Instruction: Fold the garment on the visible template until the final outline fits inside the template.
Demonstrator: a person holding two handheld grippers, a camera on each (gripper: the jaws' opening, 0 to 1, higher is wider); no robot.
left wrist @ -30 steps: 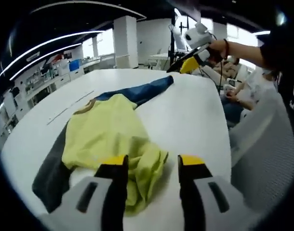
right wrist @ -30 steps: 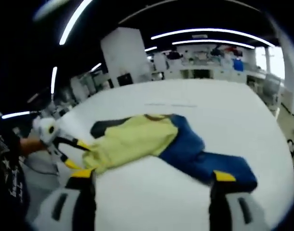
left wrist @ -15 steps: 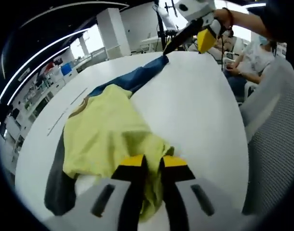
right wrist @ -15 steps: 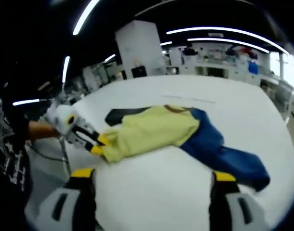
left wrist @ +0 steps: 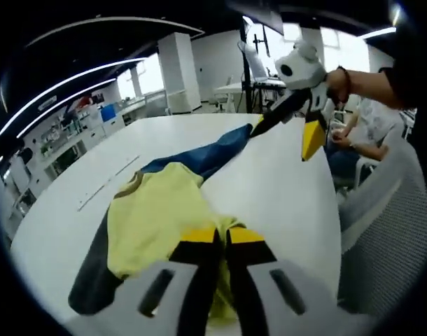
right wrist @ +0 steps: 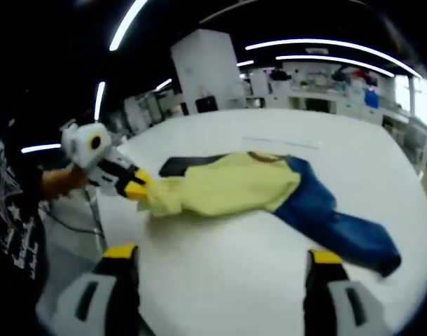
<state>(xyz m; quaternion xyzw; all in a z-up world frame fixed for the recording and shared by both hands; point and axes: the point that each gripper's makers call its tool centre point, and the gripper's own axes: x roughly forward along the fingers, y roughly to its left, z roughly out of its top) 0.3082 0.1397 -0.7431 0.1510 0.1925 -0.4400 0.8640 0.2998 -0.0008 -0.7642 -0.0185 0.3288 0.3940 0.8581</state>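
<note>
The garment (right wrist: pixel 255 192) lies on the white table (right wrist: pixel 269 273), long axis running left to right in the right gripper view: a yellow section at the left end, a blue section trailing to the right end, and a dark panel along the far edge.

The left gripper (left wrist: pixel 221 236) has its jaws pressed together on the bunched yellow end of the garment, lifting that edge slightly. In the right gripper view it appears at the left, clamped on the same yellow corner.

The right gripper (right wrist: pixel 217 255) has its jaws spread wide and holds nothing. It hovers on the near side of the table; the blue end lies ahead and to the right of its jaws.

In the left gripper view, the right gripper hangs just beside the far blue tip.

No template outline is discernible on the table. No containers are present.

Judgement: the right gripper is nearer the blue end and must close on it next.
</note>
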